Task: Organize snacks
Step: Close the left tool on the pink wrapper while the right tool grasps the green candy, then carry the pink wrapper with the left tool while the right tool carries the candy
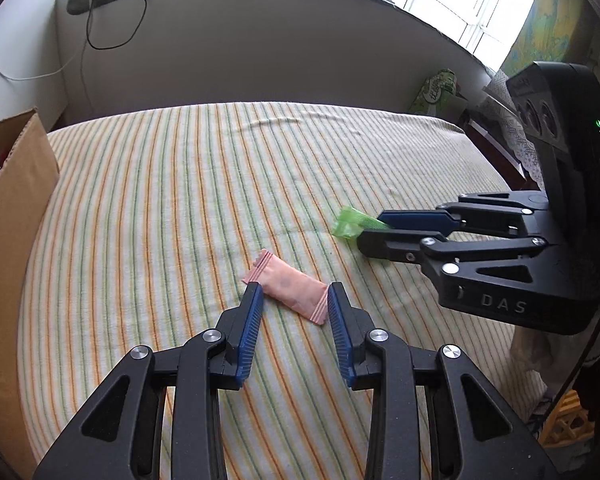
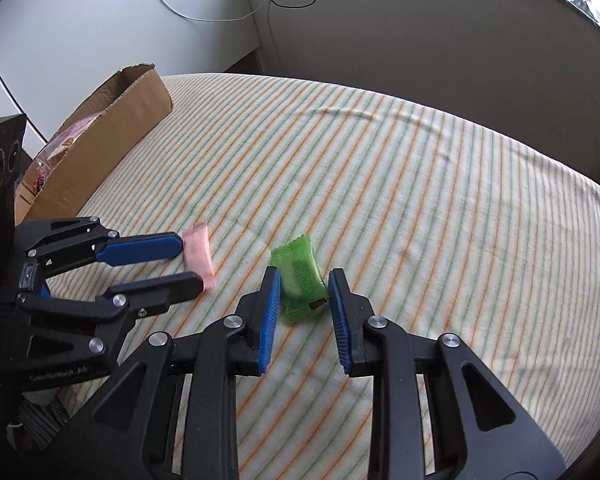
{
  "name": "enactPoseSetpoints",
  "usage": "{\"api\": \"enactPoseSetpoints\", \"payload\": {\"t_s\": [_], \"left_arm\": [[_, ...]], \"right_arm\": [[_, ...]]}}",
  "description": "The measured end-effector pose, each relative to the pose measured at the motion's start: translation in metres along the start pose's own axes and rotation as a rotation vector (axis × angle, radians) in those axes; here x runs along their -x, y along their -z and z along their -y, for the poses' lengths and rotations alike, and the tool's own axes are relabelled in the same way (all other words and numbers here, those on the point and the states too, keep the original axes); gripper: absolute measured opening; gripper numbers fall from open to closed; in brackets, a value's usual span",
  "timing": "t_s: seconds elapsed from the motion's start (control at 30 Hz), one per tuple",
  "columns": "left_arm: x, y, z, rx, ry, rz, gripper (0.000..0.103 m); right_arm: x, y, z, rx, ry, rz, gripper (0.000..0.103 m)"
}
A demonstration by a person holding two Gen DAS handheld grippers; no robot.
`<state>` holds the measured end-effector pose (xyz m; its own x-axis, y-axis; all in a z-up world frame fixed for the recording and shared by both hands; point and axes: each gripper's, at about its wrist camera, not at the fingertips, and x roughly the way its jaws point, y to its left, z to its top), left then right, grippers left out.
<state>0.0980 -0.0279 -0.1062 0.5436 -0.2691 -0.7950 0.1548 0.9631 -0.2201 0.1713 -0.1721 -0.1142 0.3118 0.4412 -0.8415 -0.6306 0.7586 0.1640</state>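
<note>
Bed (image 1: 220,168) under striped green-and-orange cloth, grey wall beyond; corrugated cardboard box (image 2: 112,136) far left. Left gripper (image 1: 294,294) clamped on ends of crinkled pink snack packet (image 1: 288,286); right gripper (image 2: 305,280) closed on glossy green snack packet (image 2: 300,276)
</note>
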Motion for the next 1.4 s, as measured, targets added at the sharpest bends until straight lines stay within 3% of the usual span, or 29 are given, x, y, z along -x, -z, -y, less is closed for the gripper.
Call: {"api": "enactPoseSetpoints", "payload": {"t_s": [0.17,0.3,0.63,0.7,0.73,1.0,1.13,1.23,1.3,1.37,1.4], "left_arm": [[-0.008,-0.01,0.005,-0.013,-0.013,0.002,0.032],[-0.007,-0.011,0.001,0.017,0.026,-0.009,0.033],[-0.02,-0.011,0.032,-0.128,-0.114,0.025,0.033],[-0.022,-0.011,0.033,-0.141,-0.134,0.033,0.026],[-0.022,-0.012,0.031,-0.136,-0.134,0.034,0.018],[-0.016,-0.009,0.026,-0.13,-0.12,0.036,0.018],[-0.014,-0.008,0.024,-0.128,-0.113,0.036,0.017],[-0.013,-0.008,0.021,-0.12,-0.106,0.036,0.017],[-0.012,-0.007,0.021,-0.117,-0.107,0.037,0.017],[-0.011,-0.007,0.02,-0.114,-0.104,0.038,0.017],[-0.011,-0.006,0.019,-0.113,-0.105,0.039,0.017]], "right_arm": [[0.009,0.008,0.006,-0.012,0.001,0.007,0.026],[0.013,0.011,0.012,-0.025,0.01,0.014,0.026],[0.013,0.015,0.014,-0.03,0.023,0.022,0.027],[0.013,0.014,0.012,-0.016,0.03,0.026,0.03],[0.014,0.014,0.01,-0.009,0.029,0.031,0.032],[0.007,0.01,-0.003,0.071,0.056,0.01,0.033],[0.001,0.007,-0.015,0.165,0.063,-0.013,0.053],[-0.002,0.007,-0.023,0.226,0.088,-0.023,0.055],[-0.003,0.005,-0.024,0.233,0.071,-0.026,0.048],[-0.002,0.004,-0.025,0.242,0.078,-0.025,0.029],[-0.002,0.004,-0.026,0.245,0.081,-0.028,0.025]]}}
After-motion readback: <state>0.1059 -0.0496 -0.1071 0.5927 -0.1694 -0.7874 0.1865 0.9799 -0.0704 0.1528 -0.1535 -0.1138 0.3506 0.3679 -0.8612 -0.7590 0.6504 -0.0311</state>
